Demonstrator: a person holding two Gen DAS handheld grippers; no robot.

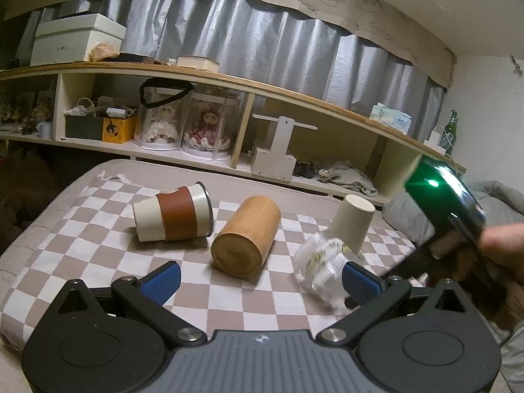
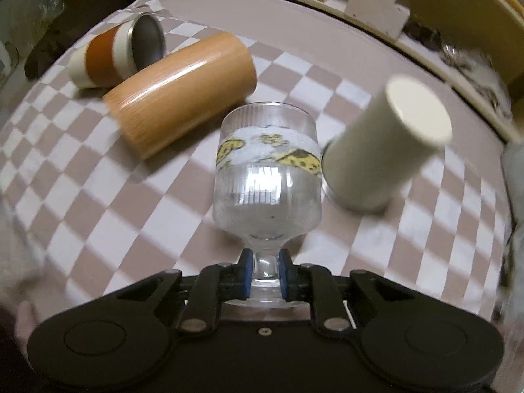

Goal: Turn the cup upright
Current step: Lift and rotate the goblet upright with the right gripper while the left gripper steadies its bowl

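My right gripper (image 2: 265,276) is shut on the stem of a clear ribbed glass cup (image 2: 267,170) with a yellow flower band, held off the checkered cloth with its mouth pointing away from me. The same glass (image 1: 322,262) shows blurred in the left wrist view, just behind my left gripper's right fingertip. My left gripper (image 1: 260,278) is open and empty, low over the cloth in front of the wooden cup. The right gripper's body (image 1: 448,216) comes in from the right.
A wooden cup (image 1: 245,235) lies on its side mid-cloth. A cream cup with a brown sleeve (image 1: 173,213) lies on its side to the left. A cream cup (image 1: 352,226) stands upside down behind the glass. A shelf (image 1: 262,85) runs behind the checkered cloth (image 1: 98,229).
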